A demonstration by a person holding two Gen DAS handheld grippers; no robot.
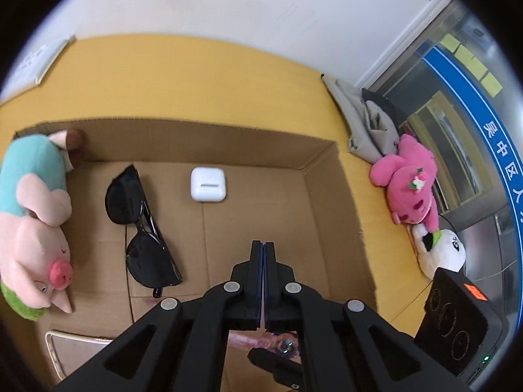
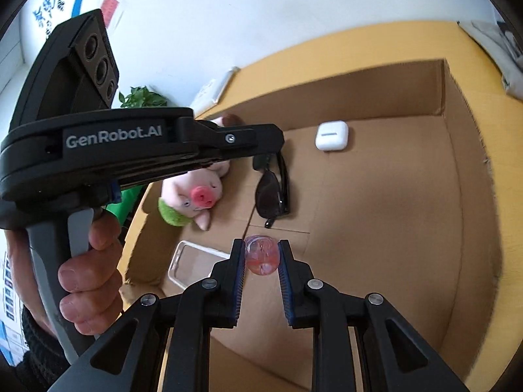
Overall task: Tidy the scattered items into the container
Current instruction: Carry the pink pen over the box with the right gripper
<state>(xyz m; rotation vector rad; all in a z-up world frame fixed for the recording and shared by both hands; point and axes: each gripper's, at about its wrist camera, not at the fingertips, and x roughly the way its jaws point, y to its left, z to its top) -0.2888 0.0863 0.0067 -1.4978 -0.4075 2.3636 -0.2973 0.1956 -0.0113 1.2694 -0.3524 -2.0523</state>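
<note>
Contents of the open brown cardboard box on the yellow counter, as we count them: pink plush pig in teal shirt at nine o'clock, black sunglasses beside it, white earbud case at twelve, clear phone case at seven. Our left hand-held gripper hangs over the box, jaws fully closed on nothing. Our right hand-held gripper clamps a small translucent pink trinket above the box floor. Outside, at three o'clock, we note a magenta plush toy.
</note>
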